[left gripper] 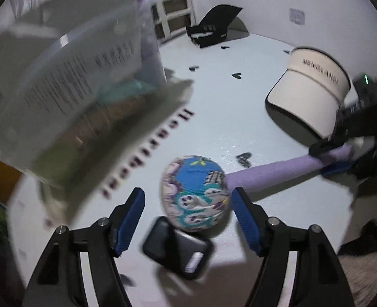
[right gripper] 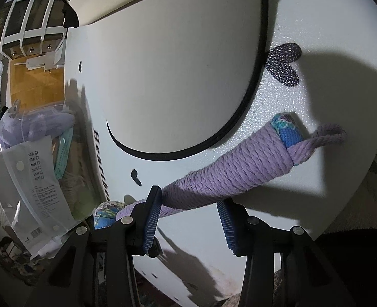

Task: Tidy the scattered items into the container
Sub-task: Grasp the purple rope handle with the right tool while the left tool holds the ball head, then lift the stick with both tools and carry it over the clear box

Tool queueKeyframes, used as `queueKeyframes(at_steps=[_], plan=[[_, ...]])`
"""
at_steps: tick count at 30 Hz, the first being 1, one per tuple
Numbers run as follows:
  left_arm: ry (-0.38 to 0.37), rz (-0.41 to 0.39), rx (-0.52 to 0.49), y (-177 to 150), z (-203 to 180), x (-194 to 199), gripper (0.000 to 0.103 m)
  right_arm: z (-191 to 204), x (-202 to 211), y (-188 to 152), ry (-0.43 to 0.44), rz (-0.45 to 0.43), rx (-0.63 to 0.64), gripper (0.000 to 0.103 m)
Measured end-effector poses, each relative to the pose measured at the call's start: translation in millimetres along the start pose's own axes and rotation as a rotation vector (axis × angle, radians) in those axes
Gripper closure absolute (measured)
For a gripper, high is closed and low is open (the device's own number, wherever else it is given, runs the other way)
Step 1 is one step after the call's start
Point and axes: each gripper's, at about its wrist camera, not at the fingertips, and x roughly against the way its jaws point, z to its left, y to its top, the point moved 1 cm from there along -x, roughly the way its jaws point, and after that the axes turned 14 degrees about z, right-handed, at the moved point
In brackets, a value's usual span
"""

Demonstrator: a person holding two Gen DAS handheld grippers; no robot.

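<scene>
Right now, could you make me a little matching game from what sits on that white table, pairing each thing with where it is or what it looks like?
Things:
1. patterned ball
2. purple rope bundle
3. white visor cap
4. black case

Descriptions:
A. lettering on its band
B. between the open left tool's fingers
C. dark, lying just below the ball
D. between the open right tool's fingers

Pairs: 1-B, 2-D, 3-A, 4-C

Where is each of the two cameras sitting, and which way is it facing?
Left wrist: behind the open left gripper, looking across the white table at the patterned ball, phone and visor.
Right wrist: behind the open right gripper, low over the purple rope bundle.
Shared: rope bundle, ball, visor, clear container.
</scene>
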Motion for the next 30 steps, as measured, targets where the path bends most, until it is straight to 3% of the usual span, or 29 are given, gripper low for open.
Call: queueKeyframes(at_steps=[6, 15, 16, 17, 19, 25, 30], plan=[[-0.166, 0.046, 0.241, 14, 28, -25, 0.033, -2, 2, -1, 0.001, -0.021, 0.013, 0.058], [-0.203, 0.046, 0.235, 10, 23, -30, 0.034, 2, 6, -8, -0.056, -0.017, 0.094, 0.056], [-0.200, 0.047, 0.230, 11, 22, -30, 0.034, 5, 9, -11, -0.070, -0.008, 0.120, 0.051], [-0.197, 0.047, 0.225, 12, 22, -31, 0.034, 12, 14, -18, -0.108, -0.008, 0.186, 0.034], [-0.198, 0.046, 0.223, 12, 23, -30, 0.034, 26, 26, -31, -0.185, -0.009, 0.320, 0.025], [-0.207, 0.026, 0.197, 12, 23, -32, 0.034, 88, 31, -100, -0.734, -0.229, 1.055, 0.025], [-0.211, 0.023, 0.188, 12, 22, -33, 0.034, 86, -22, -126, -0.999, -0.196, 1.468, 0.025]])
